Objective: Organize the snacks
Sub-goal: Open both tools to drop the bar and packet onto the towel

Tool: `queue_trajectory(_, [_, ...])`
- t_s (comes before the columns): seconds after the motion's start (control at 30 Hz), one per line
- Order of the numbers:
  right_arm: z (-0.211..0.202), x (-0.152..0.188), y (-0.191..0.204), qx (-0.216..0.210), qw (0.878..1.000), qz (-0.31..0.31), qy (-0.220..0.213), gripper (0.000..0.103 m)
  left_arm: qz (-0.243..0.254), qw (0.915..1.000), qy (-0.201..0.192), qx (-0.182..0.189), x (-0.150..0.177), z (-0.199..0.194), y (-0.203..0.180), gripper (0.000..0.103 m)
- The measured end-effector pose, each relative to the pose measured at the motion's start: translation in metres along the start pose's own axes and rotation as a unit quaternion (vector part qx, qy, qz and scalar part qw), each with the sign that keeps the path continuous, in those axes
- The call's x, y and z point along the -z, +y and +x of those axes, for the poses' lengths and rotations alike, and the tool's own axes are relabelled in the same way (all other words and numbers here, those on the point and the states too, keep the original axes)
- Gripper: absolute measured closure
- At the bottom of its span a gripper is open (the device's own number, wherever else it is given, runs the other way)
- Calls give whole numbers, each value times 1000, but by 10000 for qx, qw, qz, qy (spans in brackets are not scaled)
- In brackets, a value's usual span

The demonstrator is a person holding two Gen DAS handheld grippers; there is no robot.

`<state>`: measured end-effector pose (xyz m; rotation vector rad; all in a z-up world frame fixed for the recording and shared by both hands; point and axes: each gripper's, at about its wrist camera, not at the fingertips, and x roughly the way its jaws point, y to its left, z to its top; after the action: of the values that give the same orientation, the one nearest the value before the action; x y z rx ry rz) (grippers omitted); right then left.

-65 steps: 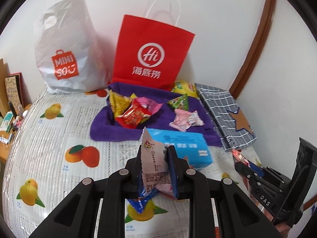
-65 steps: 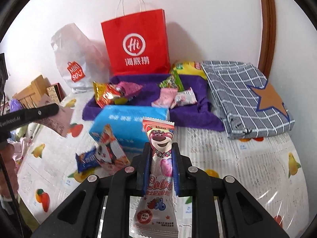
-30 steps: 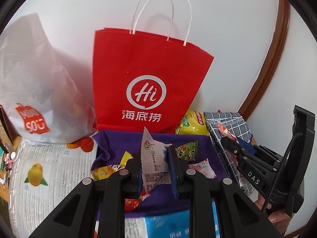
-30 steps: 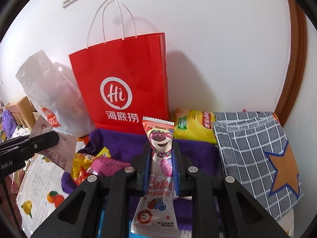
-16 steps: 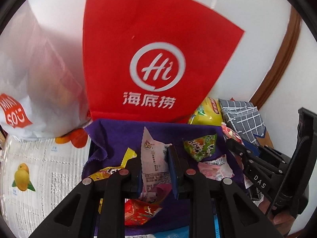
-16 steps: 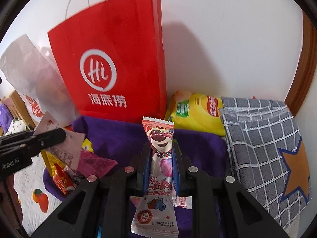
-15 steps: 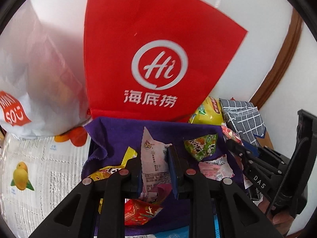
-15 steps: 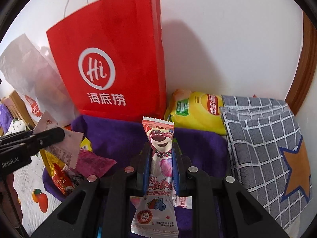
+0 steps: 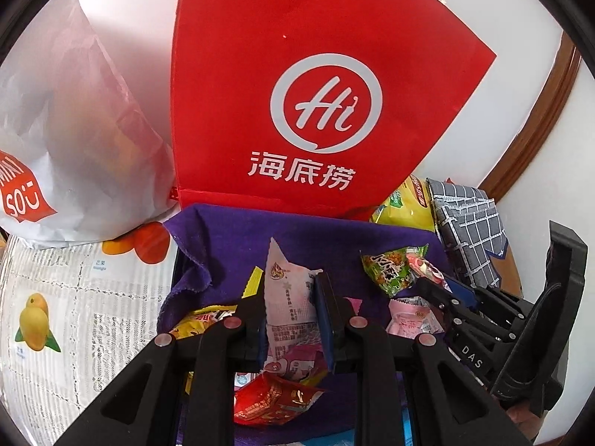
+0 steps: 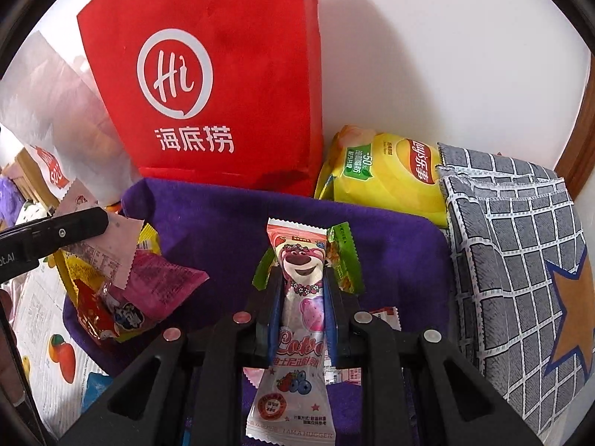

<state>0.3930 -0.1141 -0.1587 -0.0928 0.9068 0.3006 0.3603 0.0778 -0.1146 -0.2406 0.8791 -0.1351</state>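
Note:
My left gripper (image 9: 290,308) is shut on a white and pink snack packet (image 9: 286,297), held above the left half of a tray lined with a purple cloth (image 9: 297,234). Below it lie yellow (image 9: 200,321), red (image 9: 275,401) and pink wrappers. My right gripper (image 10: 302,297) is shut on a pink bear packet (image 10: 299,297) above the right half of the purple cloth (image 10: 230,223). A green packet (image 10: 344,256) lies just behind it. In the left wrist view the right gripper (image 9: 427,282) shows at the right, over a pink packet (image 9: 409,319) and the green packet (image 9: 390,267).
A red paper bag (image 9: 316,93) stands against the wall right behind the tray, with a white plastic bag (image 9: 74,130) to its left. A yellow chip bag (image 10: 386,174) and a grey checked cloth box (image 10: 520,260) lie to the right. Fruit-print table cover (image 9: 74,316) spreads left.
Both grippers have come down and forward over the purple cloth, each still gripping its packet. The red bag now fills more of both views.

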Motion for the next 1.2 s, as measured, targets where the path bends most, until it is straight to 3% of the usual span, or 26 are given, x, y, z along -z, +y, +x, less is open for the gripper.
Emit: queue_trajectory(1.2, [4,-1,0,164,9995,-166,198,76,212,9992,327,6,7,17,-12,79])
